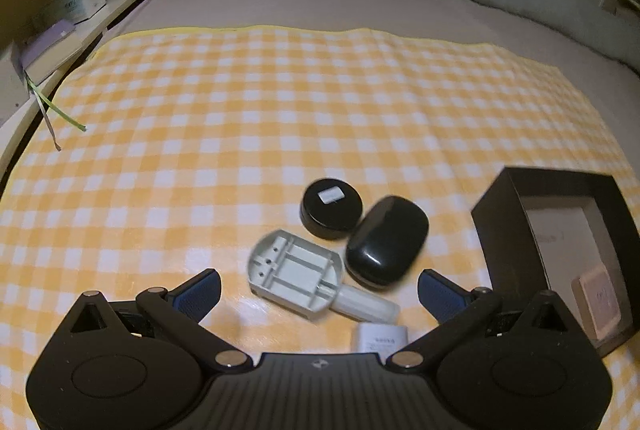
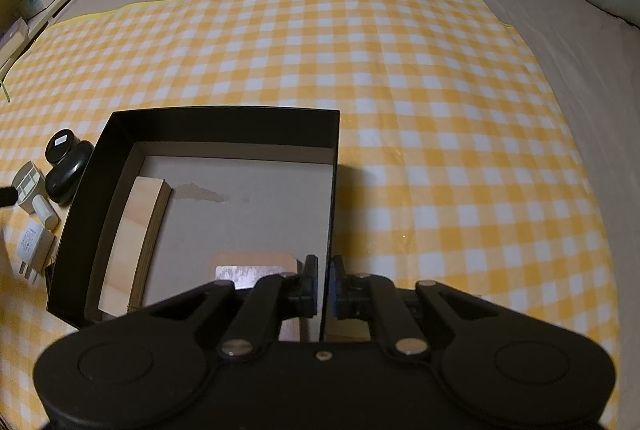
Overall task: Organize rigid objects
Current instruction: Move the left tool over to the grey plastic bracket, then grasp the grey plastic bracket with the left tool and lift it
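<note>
Between our left hand-held gripper (image 1: 319,288), spread wide and holding nothing, lie a grey plastic part (image 1: 294,272), black case (image 1: 386,241) and round tin (image 1: 331,208) touching on the bed's checked cloth (image 1: 240,110). Closing on one may nudge its neighbours. Our right hand-held gripper (image 2: 325,280) pinches the black box (image 2: 224,118) wall; tugging could tip it.

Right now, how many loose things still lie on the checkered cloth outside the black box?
4: round black jar, glossy black case, grey plastic frame, white charger nearest the left gripper. More may be hidden.
</note>
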The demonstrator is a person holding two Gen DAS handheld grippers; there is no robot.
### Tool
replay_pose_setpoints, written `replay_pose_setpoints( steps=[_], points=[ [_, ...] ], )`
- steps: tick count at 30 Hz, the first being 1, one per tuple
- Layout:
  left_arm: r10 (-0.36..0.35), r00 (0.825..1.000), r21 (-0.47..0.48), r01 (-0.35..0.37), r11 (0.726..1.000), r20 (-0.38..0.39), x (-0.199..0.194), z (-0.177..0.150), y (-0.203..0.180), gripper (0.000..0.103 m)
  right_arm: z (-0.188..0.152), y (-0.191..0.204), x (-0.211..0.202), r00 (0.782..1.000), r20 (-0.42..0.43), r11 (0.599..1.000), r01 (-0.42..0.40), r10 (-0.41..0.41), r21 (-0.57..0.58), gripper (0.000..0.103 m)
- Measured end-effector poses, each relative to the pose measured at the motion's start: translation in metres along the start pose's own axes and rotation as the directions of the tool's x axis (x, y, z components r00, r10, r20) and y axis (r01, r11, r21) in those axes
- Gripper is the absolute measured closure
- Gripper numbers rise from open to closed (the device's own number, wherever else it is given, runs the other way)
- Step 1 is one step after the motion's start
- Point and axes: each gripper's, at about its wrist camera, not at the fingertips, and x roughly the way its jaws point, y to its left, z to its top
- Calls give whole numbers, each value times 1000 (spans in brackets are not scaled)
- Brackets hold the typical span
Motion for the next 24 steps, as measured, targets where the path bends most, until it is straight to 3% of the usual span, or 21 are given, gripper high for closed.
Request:
replay_pose_setpoints(
  steps=[4, 9, 15, 19, 24],
  points=[
    [-16, 1000, 7, 16, 1000, 1, 5, 5, 11, 0, 0, 2, -1, 1000, -2, 1000, -3, 3, 1, 93],
    [33, 999, 101, -30, 994, -29, 22, 7, 12, 0, -1, 4, -4, 1000, -1, 1000, -9, 9, -2, 93],
    [1, 998, 140, 9, 990, -68, 42, 11, 13, 1, -1, 4, -4, 1000, -1, 1000, -7, 7, -2, 96],
    [-11, 996, 159, 26, 987, -92, 54, 14, 10, 15, -1, 4, -4, 1000, -5, 1000, -10, 10, 5, 99],
    [-15, 993, 133, 31, 991, -121, 63, 17, 7, 22, -2, 9, -3, 1000, -13, 1000, -2, 2, 0, 99]
  ],
)
